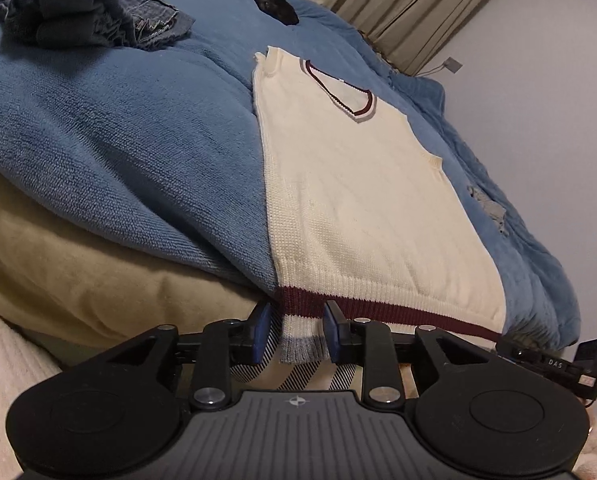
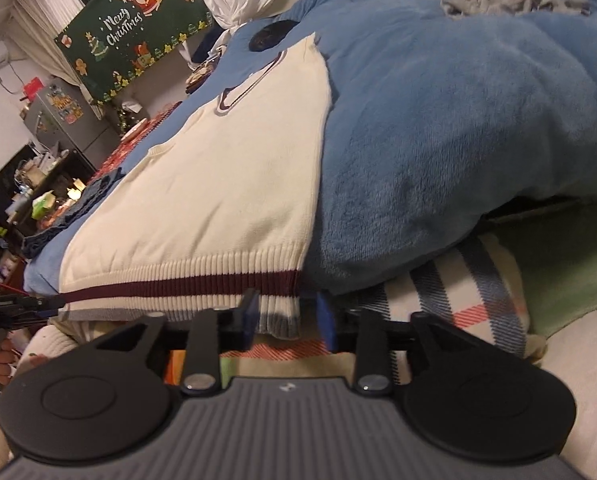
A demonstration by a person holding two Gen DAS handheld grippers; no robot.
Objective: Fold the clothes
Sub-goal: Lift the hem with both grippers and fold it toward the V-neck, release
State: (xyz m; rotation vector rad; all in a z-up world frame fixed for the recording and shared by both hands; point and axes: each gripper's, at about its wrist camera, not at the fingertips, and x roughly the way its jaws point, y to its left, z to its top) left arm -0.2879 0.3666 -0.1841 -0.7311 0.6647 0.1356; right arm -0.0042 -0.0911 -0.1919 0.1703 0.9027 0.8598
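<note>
Vest [image 1: 362, 200] hem corners between parted pads

The vest's [image 1: 362, 200] lowest hem edge hides behind the left claw [image 1: 298, 334].

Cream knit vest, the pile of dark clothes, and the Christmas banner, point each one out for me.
cream knit vest [image 1: 358, 208]: left wrist view, middle of its front panel.
pile of dark clothes [image 1: 82, 14]: left wrist view, on the bunched fabric.
Christmas banner [image 2: 126, 28]: right wrist view, on its lettering.
</note>
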